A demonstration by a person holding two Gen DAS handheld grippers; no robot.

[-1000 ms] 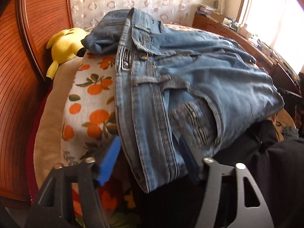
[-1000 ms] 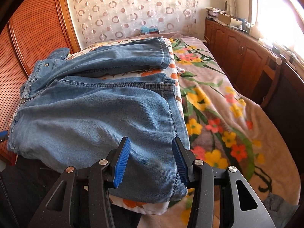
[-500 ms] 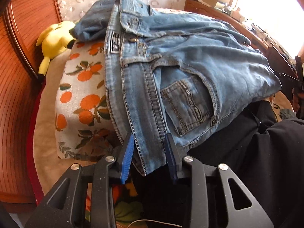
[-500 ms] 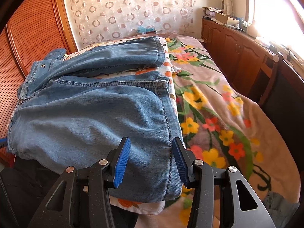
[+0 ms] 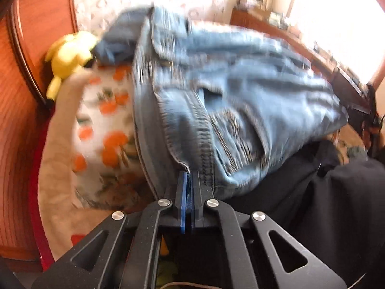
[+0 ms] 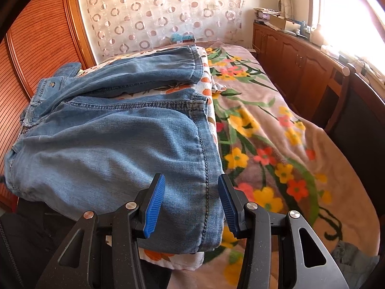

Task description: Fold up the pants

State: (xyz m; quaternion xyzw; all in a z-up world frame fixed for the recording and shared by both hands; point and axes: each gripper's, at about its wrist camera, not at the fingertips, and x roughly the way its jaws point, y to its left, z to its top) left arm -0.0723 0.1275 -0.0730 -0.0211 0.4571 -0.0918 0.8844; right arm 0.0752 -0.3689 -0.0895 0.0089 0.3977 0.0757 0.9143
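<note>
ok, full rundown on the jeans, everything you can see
The jeans are light-blue washed denim with darker stitched seams and a back pocket. They lie spread on an orange-print cloth over the floral blanket, legs apart, near hem overhanging the edge. The left gripper has just closed on the waistband edge. The right gripper stands open with the near leg hem between its pads, no squeeze visible. The left-wrist view is blurred.

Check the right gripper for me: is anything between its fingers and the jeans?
Nothing visible. The right gripper is open, and the hem end of the jeans lies straight ahead between its fingers, uncovered. The left gripper has just closed onto the waistband edge at the far end, well clear of this grasp.
</note>
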